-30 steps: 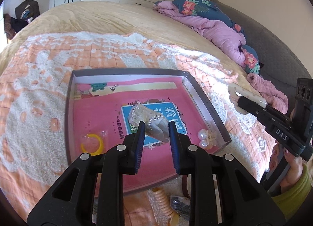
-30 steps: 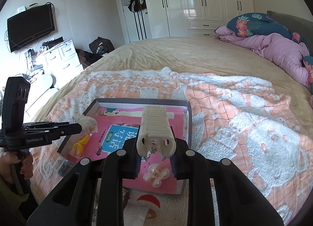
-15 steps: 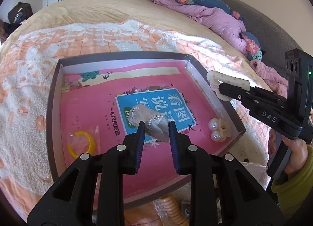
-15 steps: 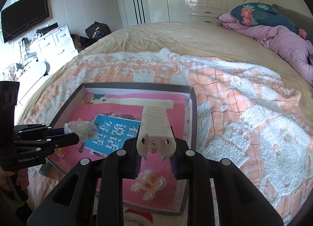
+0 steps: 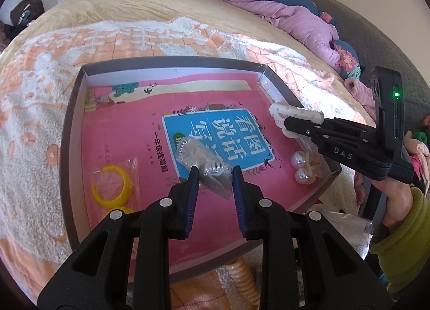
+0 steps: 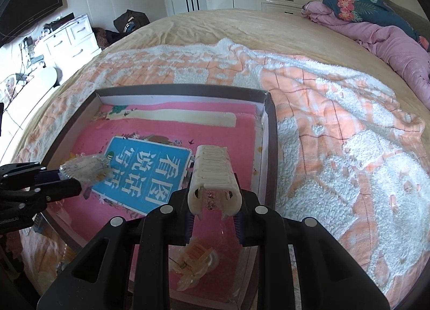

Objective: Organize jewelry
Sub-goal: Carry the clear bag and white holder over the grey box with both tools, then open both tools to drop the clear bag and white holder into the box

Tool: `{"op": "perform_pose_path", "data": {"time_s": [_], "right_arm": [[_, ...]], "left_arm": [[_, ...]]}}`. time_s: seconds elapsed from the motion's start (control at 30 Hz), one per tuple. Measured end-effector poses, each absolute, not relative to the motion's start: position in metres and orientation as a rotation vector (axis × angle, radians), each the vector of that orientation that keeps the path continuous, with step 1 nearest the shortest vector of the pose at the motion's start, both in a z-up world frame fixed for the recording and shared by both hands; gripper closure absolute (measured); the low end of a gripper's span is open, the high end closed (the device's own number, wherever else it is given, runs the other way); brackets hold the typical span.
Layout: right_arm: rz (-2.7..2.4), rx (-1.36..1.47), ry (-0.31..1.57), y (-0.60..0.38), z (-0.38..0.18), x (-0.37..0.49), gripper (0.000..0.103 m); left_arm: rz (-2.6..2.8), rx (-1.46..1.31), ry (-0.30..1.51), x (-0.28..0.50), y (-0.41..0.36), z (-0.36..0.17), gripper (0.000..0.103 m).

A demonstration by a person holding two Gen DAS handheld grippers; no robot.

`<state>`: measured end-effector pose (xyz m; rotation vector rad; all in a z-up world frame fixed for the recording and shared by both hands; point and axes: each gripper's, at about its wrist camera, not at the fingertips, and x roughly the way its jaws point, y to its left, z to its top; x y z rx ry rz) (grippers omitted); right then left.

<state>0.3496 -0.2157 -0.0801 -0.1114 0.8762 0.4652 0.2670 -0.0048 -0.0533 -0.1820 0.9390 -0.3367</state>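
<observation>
Pink-lined tray [image 5: 70, 132] already holds a yellow ring [image 5: 111, 187] and pearl clip [image 5: 303, 169]. Left claw [image 5: 213, 173] grips a bagged piece [image 5: 204, 159], right claw [image 6: 213, 204] a cream clip [image 6: 212, 173], both above it, unplaced.

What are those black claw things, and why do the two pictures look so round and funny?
The claws are grippers, tongs a person squeezes by hand; no robot here. Each carries a small wide-angle camera looking along its fingers, which bends the picture round.

One picture looks from the left gripper. It pinches a clear packet with a silvery hair clip. Its view also shows the person's hand holding the other tool.

The other picture looks from the right gripper, which pinches a cream ribbed hair claw.

Both hover over a shallow box on a bed blanket. Inside lies a pink book, a yellow ring in a bag and a pearl clip.
</observation>
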Motion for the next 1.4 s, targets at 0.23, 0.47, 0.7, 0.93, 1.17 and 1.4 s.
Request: {"op": "perform_pose_path", "data": {"time_s": [0.23, 0.47, 0.7, 0.93, 1.17, 1.4], "right_arm": [[0.454, -0.104, 0.901, -0.222, -0.087, 0.346, 0.08], [0.459, -0.088, 0.894, -0.223, -0.082, 0.338, 0.064], [0.446, -0.042, 0.858, -0.232, -0.065, 0.324, 0.052], [0.427, 0.008, 0.822, -0.242, -0.047, 0.307, 0.04], [0.406, 0.052, 0.802, -0.251, -0.033, 0.29, 0.029], [0.399, 0.078, 0.758, -0.258, -0.013, 0.266, 0.018]], "left_arm": [[-0.336, -0.206, 0.952, 0.265, 0.0, -0.055, 0.085], [-0.325, -0.223, 0.957, 0.263, 0.007, -0.054, 0.085], [-0.312, -0.239, 0.962, 0.262, 0.014, -0.052, 0.084], [-0.31, -0.239, 0.953, 0.259, 0.016, -0.047, 0.075], [-0.303, -0.237, 0.926, 0.255, 0.019, -0.037, 0.06], [-0.28, -0.241, 0.873, 0.245, 0.026, -0.021, 0.032]]}}
